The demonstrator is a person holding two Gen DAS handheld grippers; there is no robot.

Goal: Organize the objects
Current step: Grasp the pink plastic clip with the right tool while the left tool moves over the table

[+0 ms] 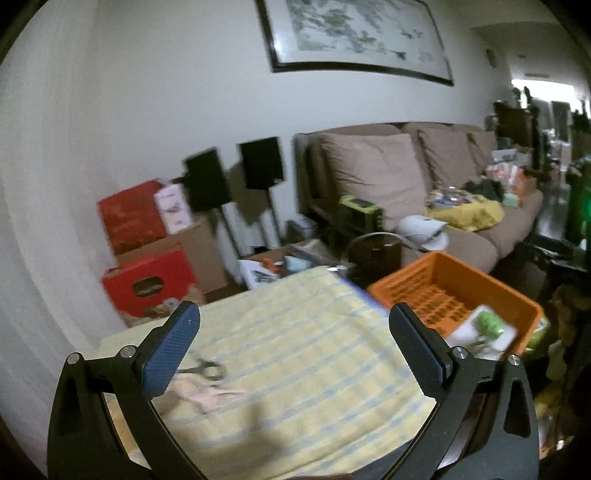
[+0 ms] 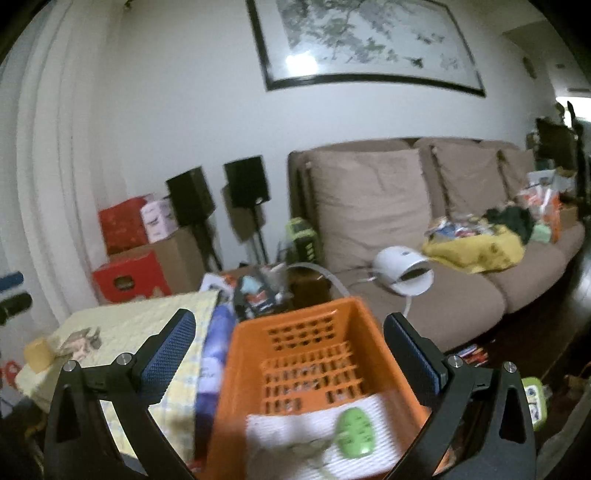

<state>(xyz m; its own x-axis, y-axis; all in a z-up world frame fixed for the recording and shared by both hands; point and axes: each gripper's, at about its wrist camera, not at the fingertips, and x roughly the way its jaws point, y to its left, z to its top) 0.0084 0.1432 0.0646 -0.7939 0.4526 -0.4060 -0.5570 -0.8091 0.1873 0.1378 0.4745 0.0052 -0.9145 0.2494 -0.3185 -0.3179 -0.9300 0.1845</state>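
L gripper (image 1: 293,345): fingers wide, empty, over yellow cloth (image 1: 295,354) on tabletop.
R gripper (image 2: 290,354): fingers wide, empty, above orange basket (image 2: 373,332).
Basket contents: white cloth (image 2: 291,428), green oval thing (image 2: 354,430); blurred.
Scissors (image 1: 201,369): on cloth by L finger, partly hidden, smeared.

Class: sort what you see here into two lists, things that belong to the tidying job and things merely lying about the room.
Job: orange basket, green oval item on white pad inside, scissors on yellow cloth.

Lying about: sofa, speakers, red boxes, framed picture.
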